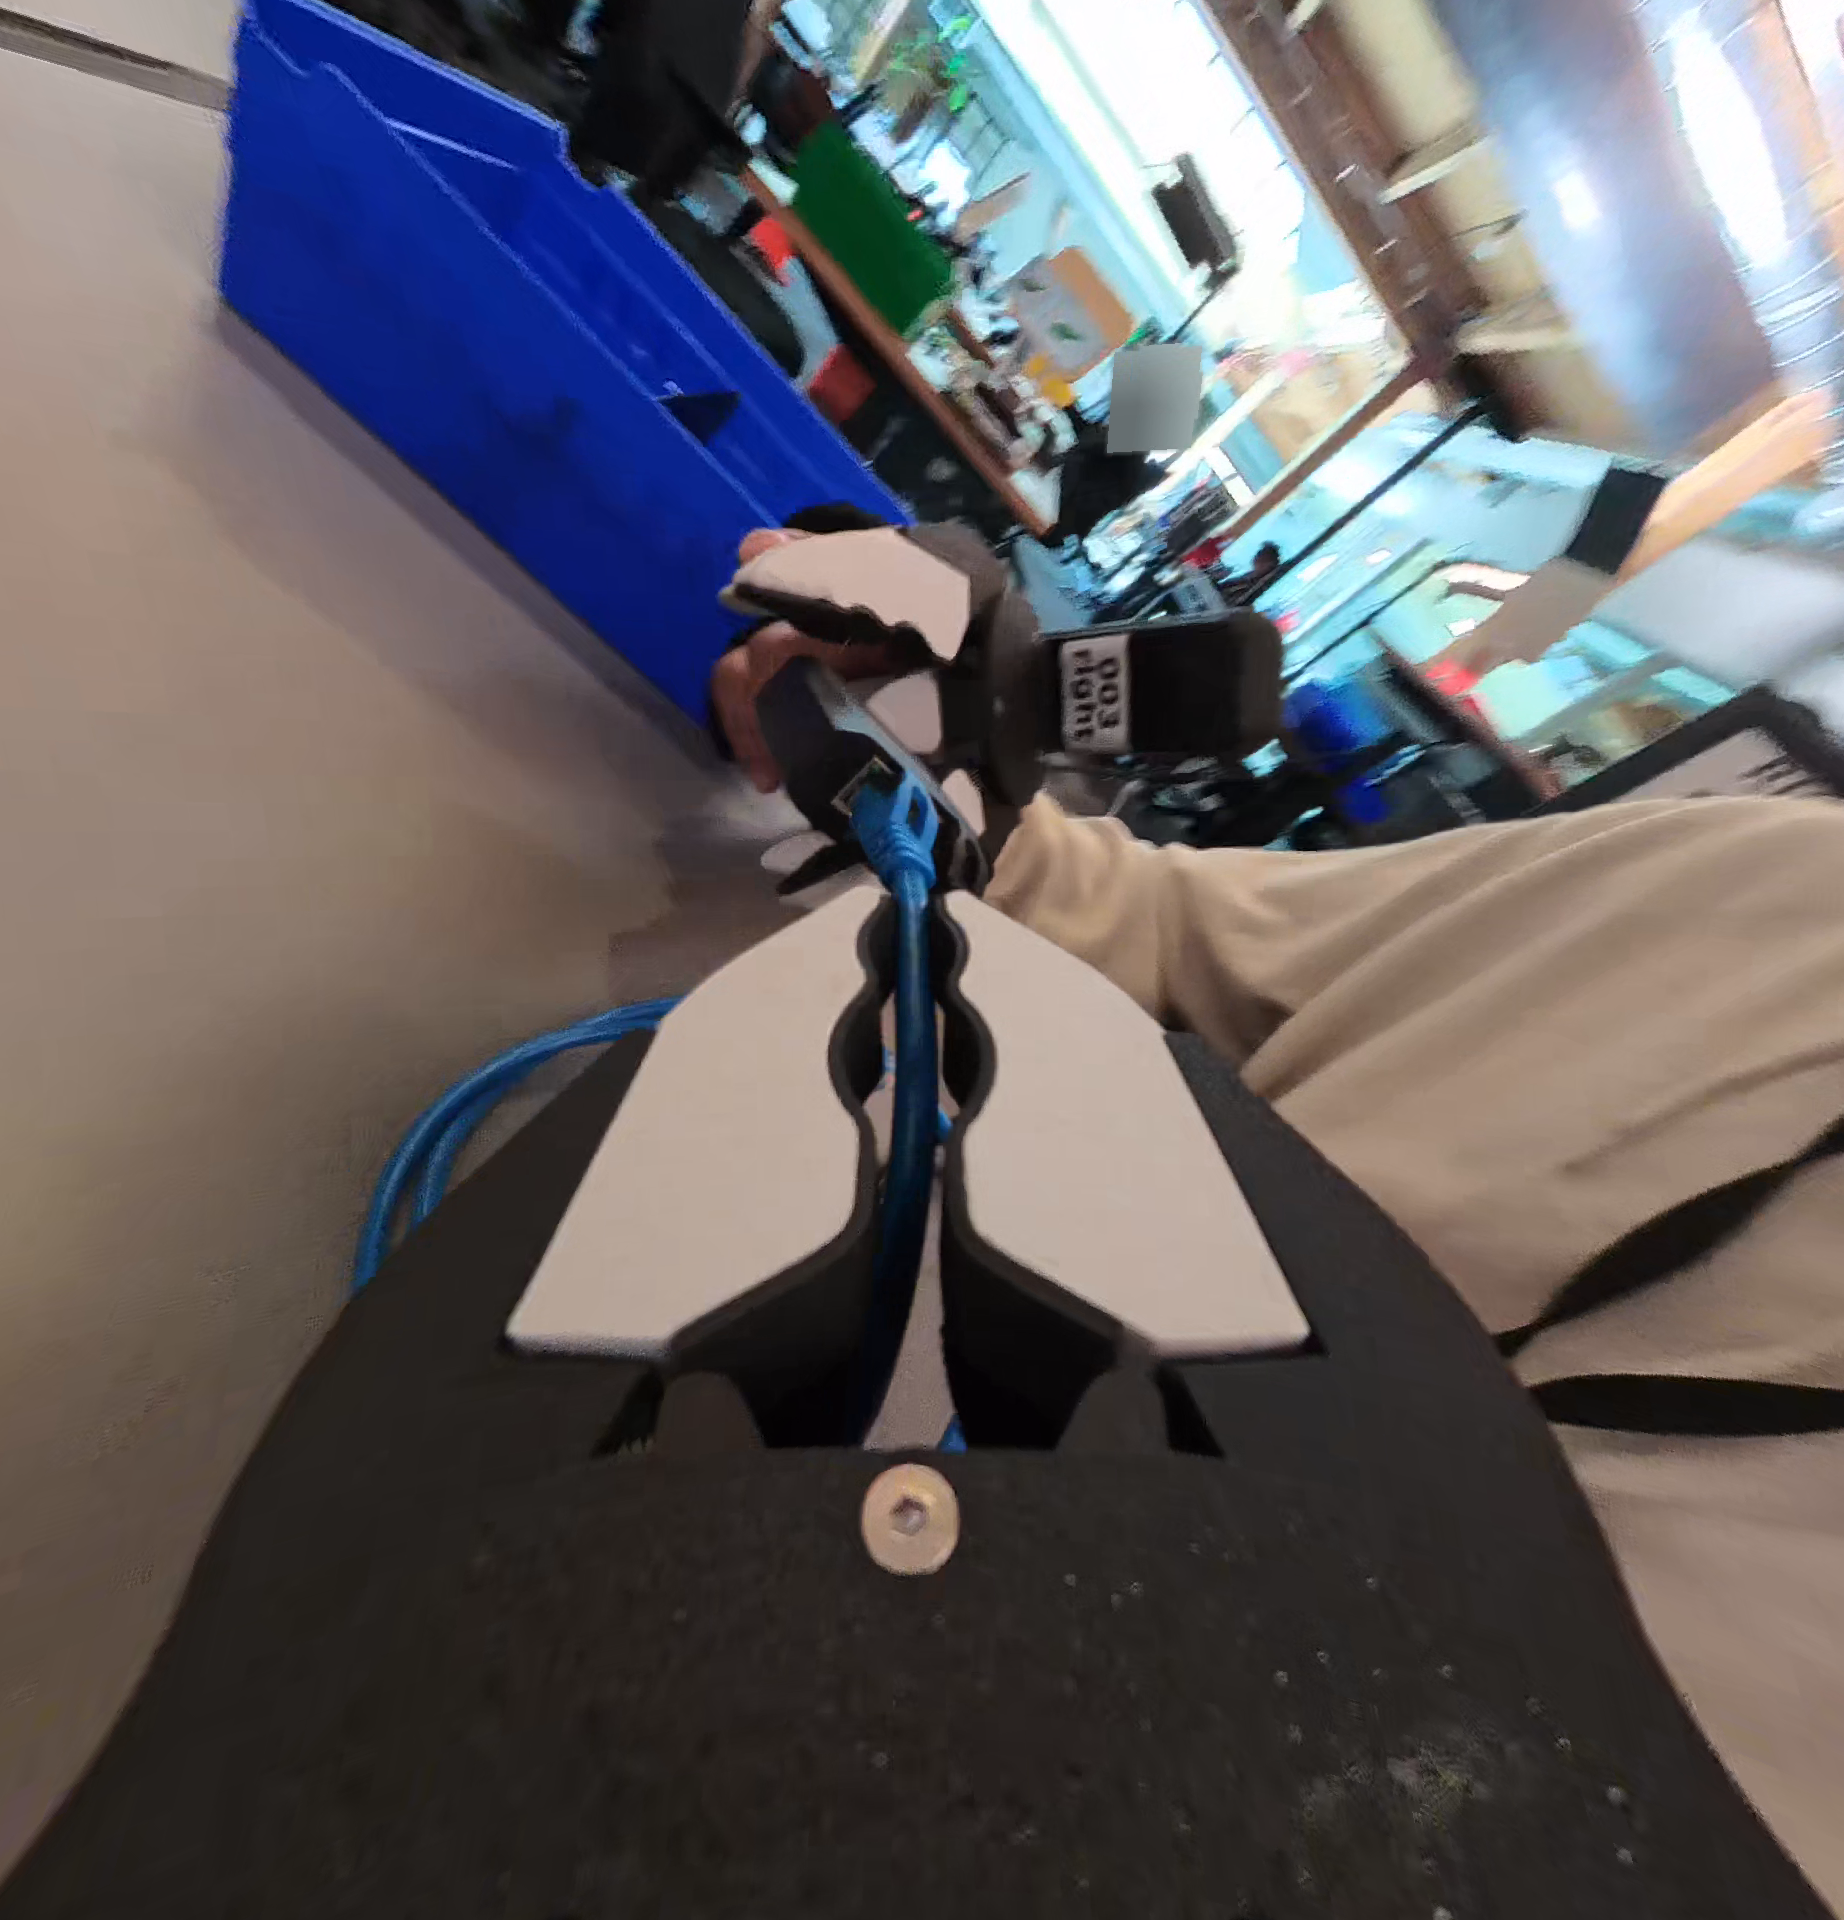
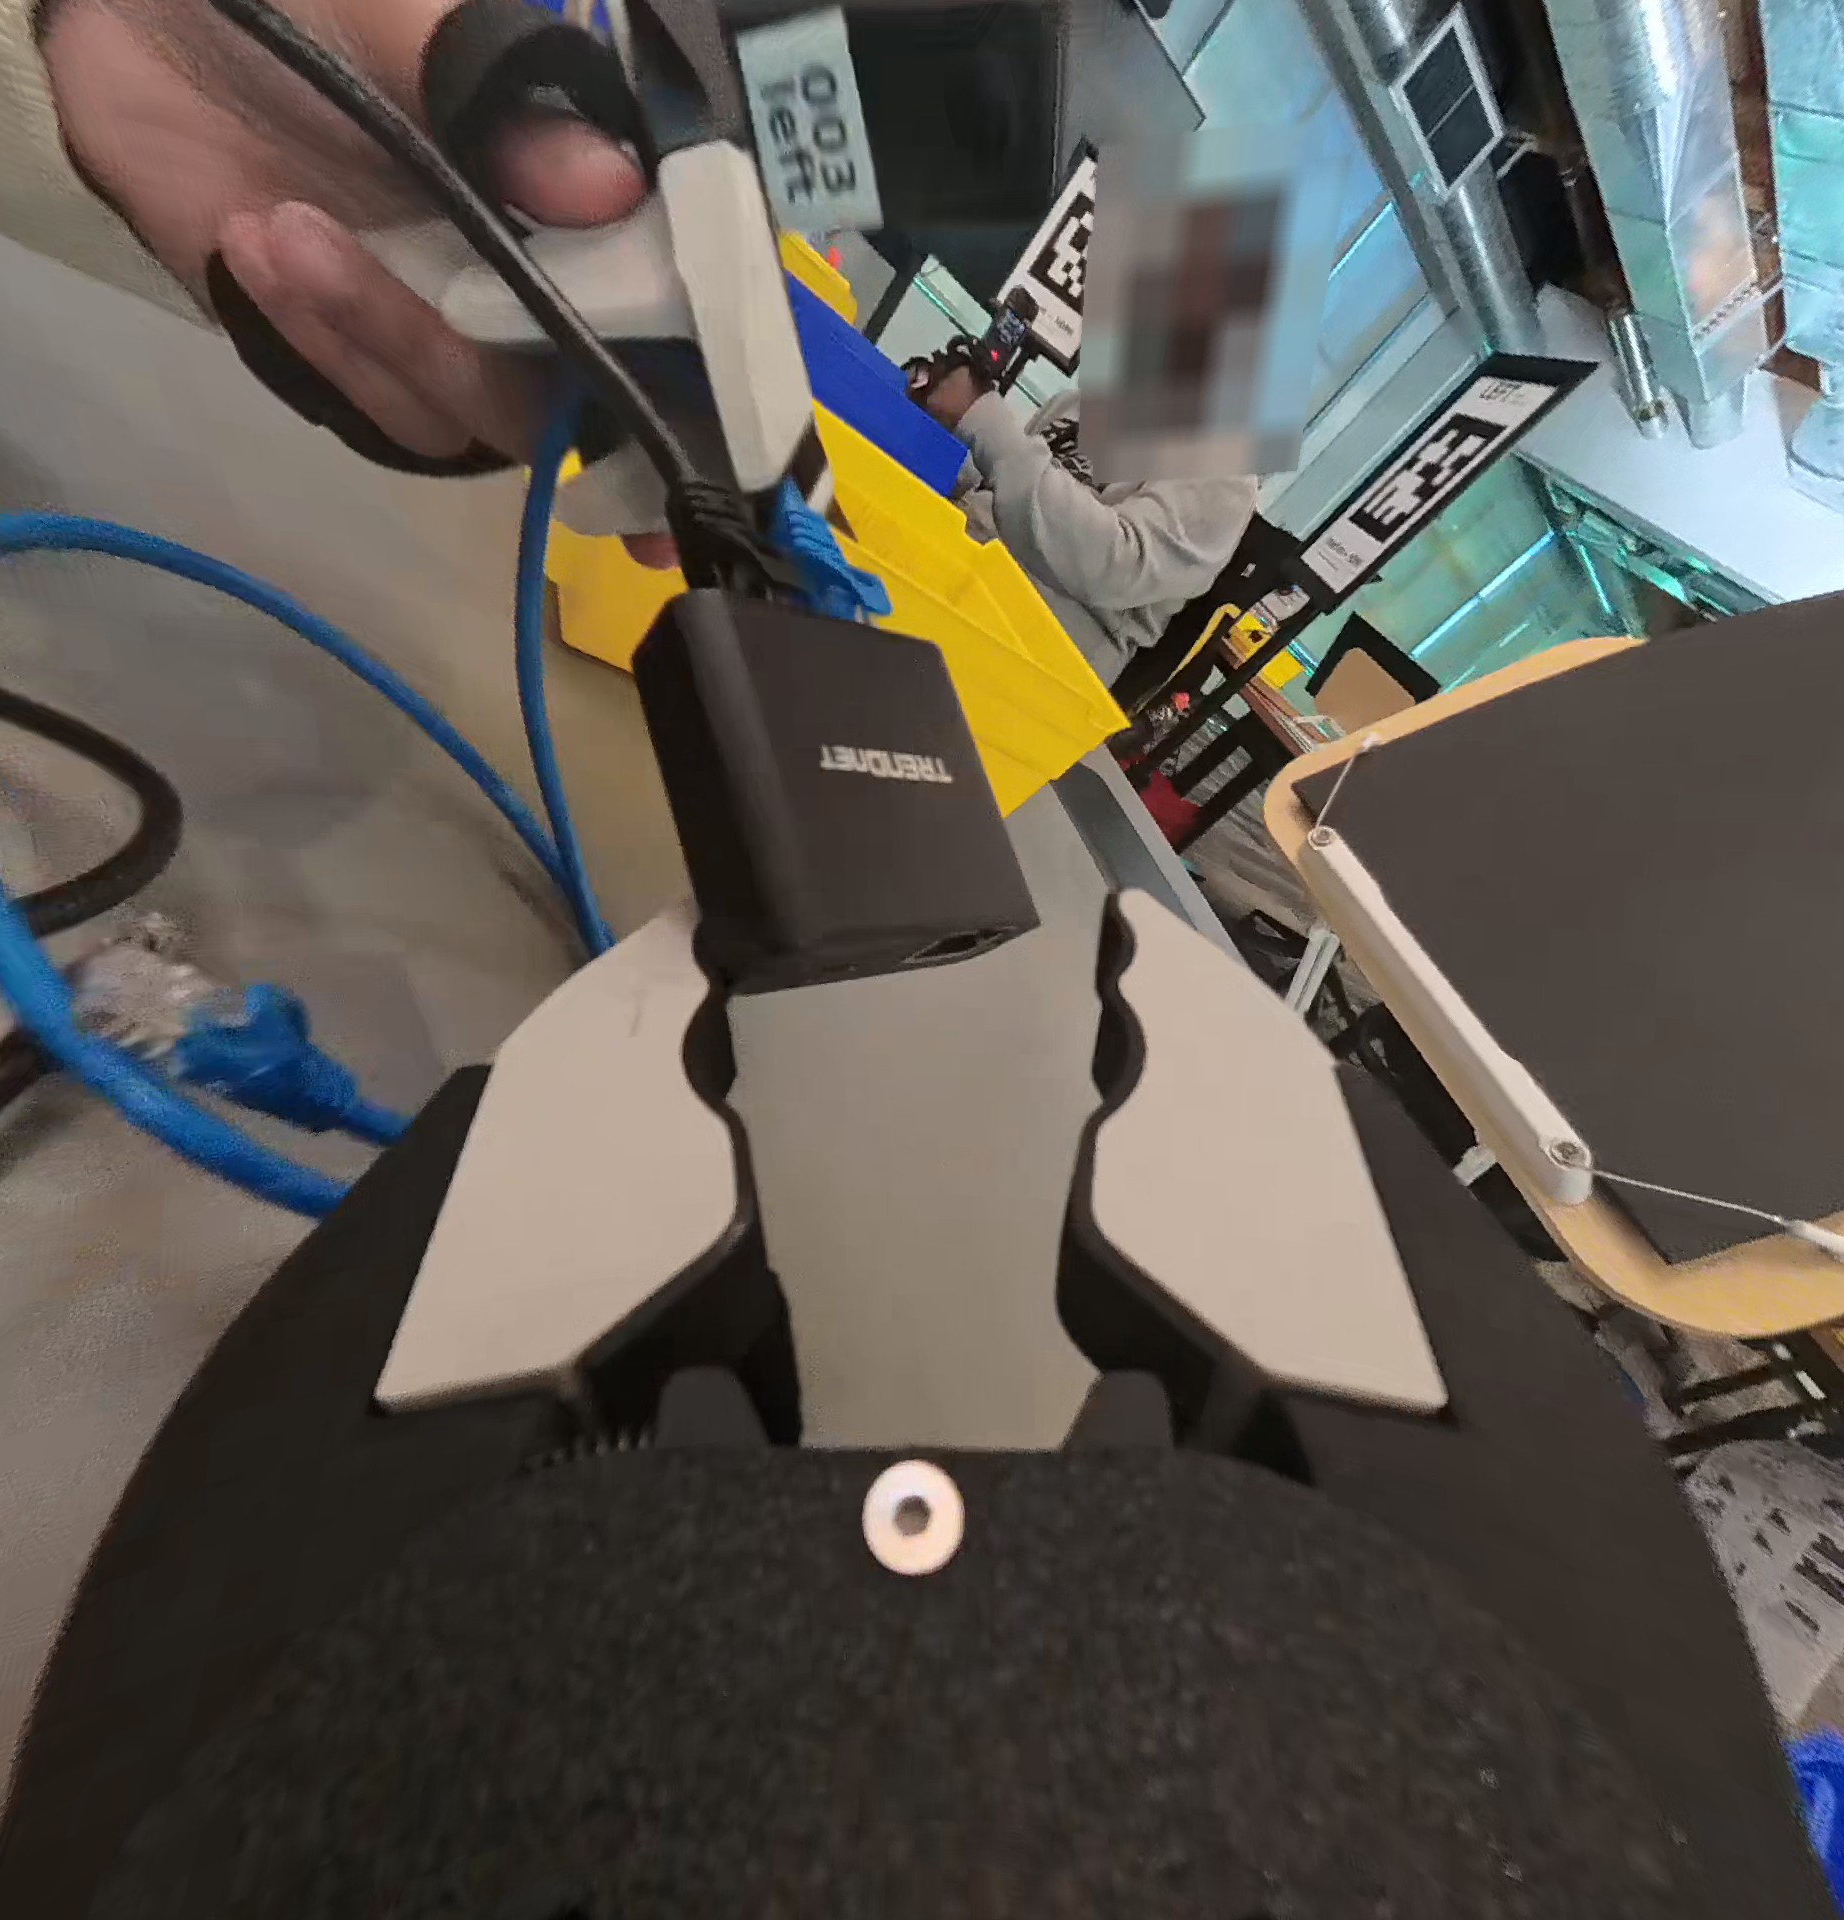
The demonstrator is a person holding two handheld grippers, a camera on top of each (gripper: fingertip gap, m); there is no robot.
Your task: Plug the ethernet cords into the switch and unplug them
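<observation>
At frame centre, my left gripper point(image 1: 913, 920) was clamped on the blue ethernet cord point(image 1: 907, 1091), its plug seated in the switch point(image 2: 835, 800). My right gripper point(image 2: 902, 961) held the switch, fingers spread wide. Judged step: unplugging; next needs latch release.

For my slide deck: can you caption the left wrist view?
Left tongs shut on a blue ethernet cord, its plug at the black switch held by the right tongs.
</observation>
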